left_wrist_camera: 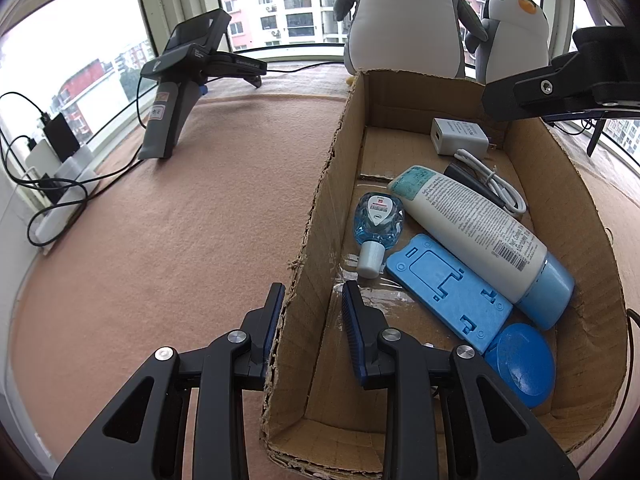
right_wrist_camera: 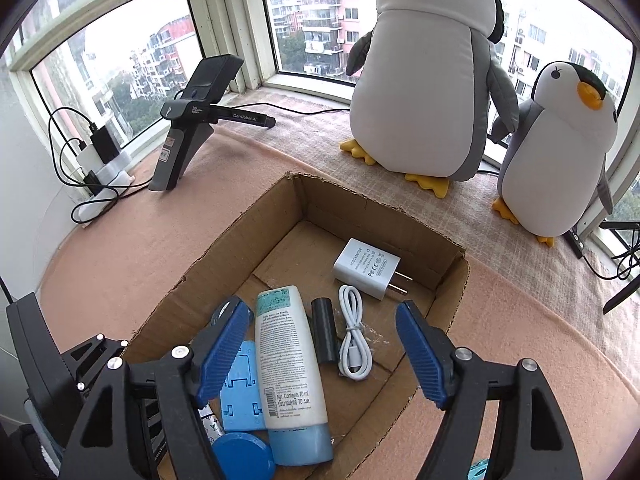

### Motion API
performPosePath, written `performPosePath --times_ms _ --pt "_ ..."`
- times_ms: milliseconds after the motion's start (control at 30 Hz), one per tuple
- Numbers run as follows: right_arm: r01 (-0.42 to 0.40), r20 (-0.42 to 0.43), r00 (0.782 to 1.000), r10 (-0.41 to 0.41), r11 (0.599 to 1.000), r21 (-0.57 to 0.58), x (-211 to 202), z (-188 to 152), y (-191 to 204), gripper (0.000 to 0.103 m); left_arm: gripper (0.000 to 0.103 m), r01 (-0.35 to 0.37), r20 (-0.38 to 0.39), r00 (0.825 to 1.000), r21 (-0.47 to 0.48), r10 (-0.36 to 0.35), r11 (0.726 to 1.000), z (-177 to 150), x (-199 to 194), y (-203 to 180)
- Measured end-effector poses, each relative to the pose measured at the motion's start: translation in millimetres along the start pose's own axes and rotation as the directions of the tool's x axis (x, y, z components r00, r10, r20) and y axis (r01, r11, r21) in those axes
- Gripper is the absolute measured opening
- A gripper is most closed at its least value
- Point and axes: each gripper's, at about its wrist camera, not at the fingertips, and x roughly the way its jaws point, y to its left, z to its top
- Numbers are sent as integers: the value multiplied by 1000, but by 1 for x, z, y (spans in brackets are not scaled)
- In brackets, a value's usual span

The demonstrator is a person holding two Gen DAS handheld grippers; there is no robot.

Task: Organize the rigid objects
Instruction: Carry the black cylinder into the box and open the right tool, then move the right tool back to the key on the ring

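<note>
At the far left of the left wrist view, a spare gripper on a stand (left_wrist_camera: pixel 176 92) sits on the pink counter (left_wrist_camera: pixel 180 240), well apart from everything else. At the bottom middle is the left gripper (left_wrist_camera: pixel 312 312). Its fingers are partly open, with one on each side of the left wall of the cardboard box (left_wrist_camera: pixel 320 200). They do not look like they are squeezing the wall yet, and they hold nothing else.

Inside the box, going right, lie a small blue bottle (left_wrist_camera: pixel 378 224), a flat blue stand (left_wrist_camera: pixel 448 288), a white tube (left_wrist_camera: pixel 476 228) with a light blue cap, and a round blue lid (left_wrist_camera: pixel 524 364) at the lower right. A white cable (left_wrist_camera: pixel 496 184) and a white charger (left_wrist_camera: pixel 458 136) lie toward the upper right.

In the right wrist view, the right gripper (right_wrist_camera: pixel 320 340) hangs over the box (right_wrist_camera: pixel 440 248) with its fingers wide open and empty. The white tube (right_wrist_camera: pixel 288 356) lies right between them. Its long side runs from the top of the frame down to the bottom, the same way the fingers point. So I think the right gripper is nearer to the tube and could close across its thin side. The black cylinder (right_wrist_camera: pixel 326 332) and white cable (right_wrist_camera: pixel 352 332) lie just right of the tube, so the fingers might bump them.
</note>
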Motion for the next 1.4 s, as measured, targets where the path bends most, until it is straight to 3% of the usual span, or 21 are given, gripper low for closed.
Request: performPosePath --times_ms 900,1400 --pt "15 1 1000 -15 999 49 -20 -18 -24 73 27 0 1 1000 2 0 1000 0 0 1" --pt "58 -11 998 -57 995 75 -49 -64 -76 73 27 -3 1 1000 7 3 1000 -1 0 2"
